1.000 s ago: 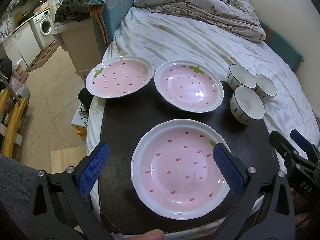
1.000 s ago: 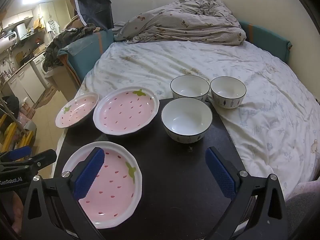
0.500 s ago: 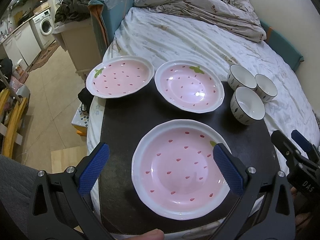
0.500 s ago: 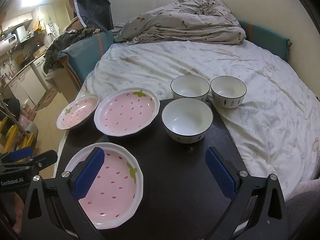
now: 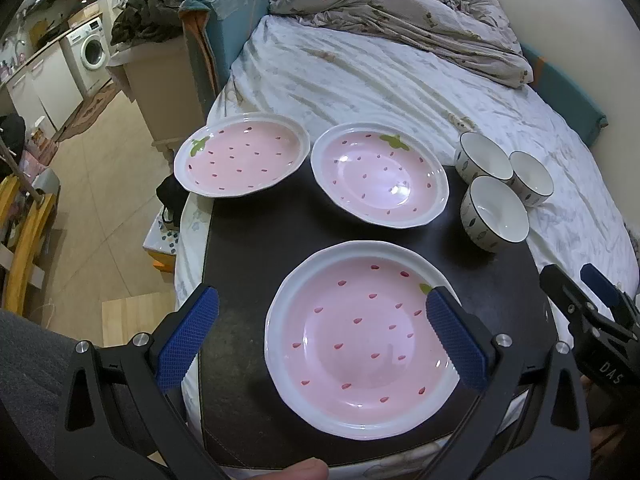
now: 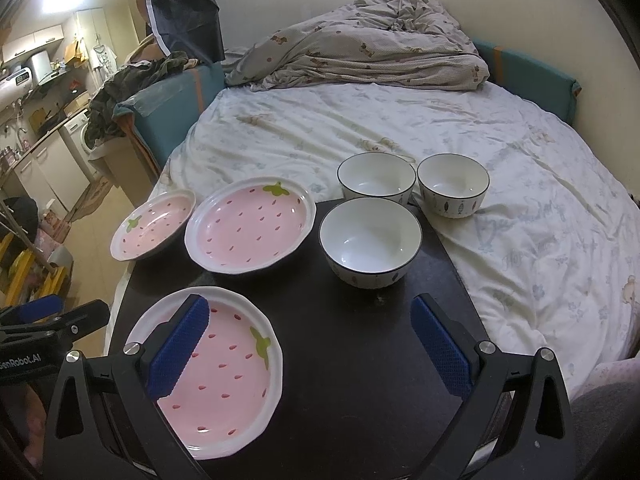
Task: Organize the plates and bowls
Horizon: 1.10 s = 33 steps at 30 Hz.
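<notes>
Three pink strawberry plates sit on a dark table: the near plate (image 5: 360,336) (image 6: 228,376), the middle far plate (image 5: 378,174) (image 6: 250,226) and the left far plate (image 5: 242,156) (image 6: 154,224). Three white bowls stand at the right: the near bowl (image 5: 494,212) (image 6: 370,240), a far bowl (image 5: 482,158) (image 6: 376,178) and a third bowl (image 5: 532,178) (image 6: 452,184) resting on the bed sheet. My left gripper (image 5: 320,340) is open above the near plate. My right gripper (image 6: 308,344) is open over the table's front, empty.
The dark table (image 5: 248,256) (image 6: 360,360) stands against a bed (image 6: 400,128) with a crumpled quilt (image 6: 360,60). A floor (image 5: 100,208) drops off left of the table, with a washing machine (image 5: 94,46) and cabinets beyond.
Both grippers have drifted very slightly; the plates and bowls have not moved.
</notes>
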Available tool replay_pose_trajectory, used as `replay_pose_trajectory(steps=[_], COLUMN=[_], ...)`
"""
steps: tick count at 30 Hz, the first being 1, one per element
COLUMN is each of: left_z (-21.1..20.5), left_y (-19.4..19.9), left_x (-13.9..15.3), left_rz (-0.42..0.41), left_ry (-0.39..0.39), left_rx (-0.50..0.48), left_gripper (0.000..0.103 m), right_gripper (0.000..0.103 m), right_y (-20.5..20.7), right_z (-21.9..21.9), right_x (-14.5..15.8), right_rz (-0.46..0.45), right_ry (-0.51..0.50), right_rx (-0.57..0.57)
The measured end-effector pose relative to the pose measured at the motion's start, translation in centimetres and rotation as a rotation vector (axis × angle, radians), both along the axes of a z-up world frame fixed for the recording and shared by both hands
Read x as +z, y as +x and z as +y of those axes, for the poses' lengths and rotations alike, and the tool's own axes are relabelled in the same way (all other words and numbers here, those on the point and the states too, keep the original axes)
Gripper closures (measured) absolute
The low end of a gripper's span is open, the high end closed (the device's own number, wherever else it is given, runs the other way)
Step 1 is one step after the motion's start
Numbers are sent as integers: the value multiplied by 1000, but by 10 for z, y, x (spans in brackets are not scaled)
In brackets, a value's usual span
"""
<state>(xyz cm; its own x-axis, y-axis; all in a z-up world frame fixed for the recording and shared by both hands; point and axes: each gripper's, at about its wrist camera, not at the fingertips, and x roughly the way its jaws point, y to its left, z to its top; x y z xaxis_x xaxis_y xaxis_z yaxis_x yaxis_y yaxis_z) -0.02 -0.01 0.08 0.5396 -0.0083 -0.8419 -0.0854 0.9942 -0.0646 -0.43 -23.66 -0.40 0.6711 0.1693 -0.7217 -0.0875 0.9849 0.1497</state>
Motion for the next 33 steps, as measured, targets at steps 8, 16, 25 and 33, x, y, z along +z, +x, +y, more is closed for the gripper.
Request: replay_pose_trajectory(steps=[8, 16, 25, 33], left_z=[4, 4, 4, 4], left_y=[0, 0, 0, 0], left_x=[1, 1, 1, 1], left_rz=[-1, 0, 1, 0], left_ry=[-7, -7, -7, -6], left_rx=[2, 1, 3, 2], left_gripper=[1, 1, 1, 1], right_gripper=[1, 1, 1, 1], right_y=[1, 2, 1, 1], right_z=[-3, -5, -4, -5], right_x=[-3, -3, -3, -3], right_rz=[10, 11, 8, 9], right_ry=[3, 3, 2, 2], right_rx=[-9, -8, -7, -7])
